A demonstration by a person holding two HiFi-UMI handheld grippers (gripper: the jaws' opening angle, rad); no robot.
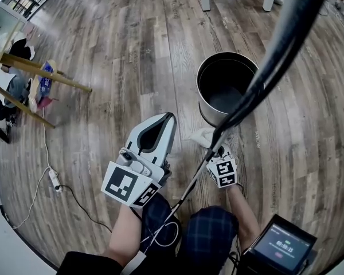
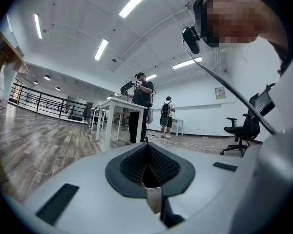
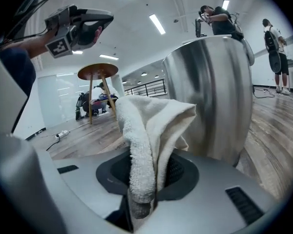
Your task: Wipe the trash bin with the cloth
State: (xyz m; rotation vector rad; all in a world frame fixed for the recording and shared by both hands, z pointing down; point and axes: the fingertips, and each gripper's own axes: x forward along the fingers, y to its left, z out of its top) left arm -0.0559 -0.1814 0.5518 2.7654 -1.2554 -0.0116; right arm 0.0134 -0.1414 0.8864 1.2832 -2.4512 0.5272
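left gripper (image 1: 171, 117), its fingers (image 1: 166, 139) pressed together on nothing, is held up out of the way. right gripper (image 3: 145, 179) pinches the white cloth (image 3: 151, 126) just beside the upright steel trash bin (image 1: 202, 73) on the wood floor (image 1: 114, 67), seemingly ready to wipe its outer wall.

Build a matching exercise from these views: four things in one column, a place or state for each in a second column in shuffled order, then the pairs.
Column one
1. trash bin
2. cloth
3. left gripper
4. power strip

Column two
a. shut on nothing, held up in the air
b. lying at the person's left, cord attached
c. upright on the wood floor, top open
d. clamped in the right gripper

Pairs: 1-c, 2-d, 3-a, 4-b
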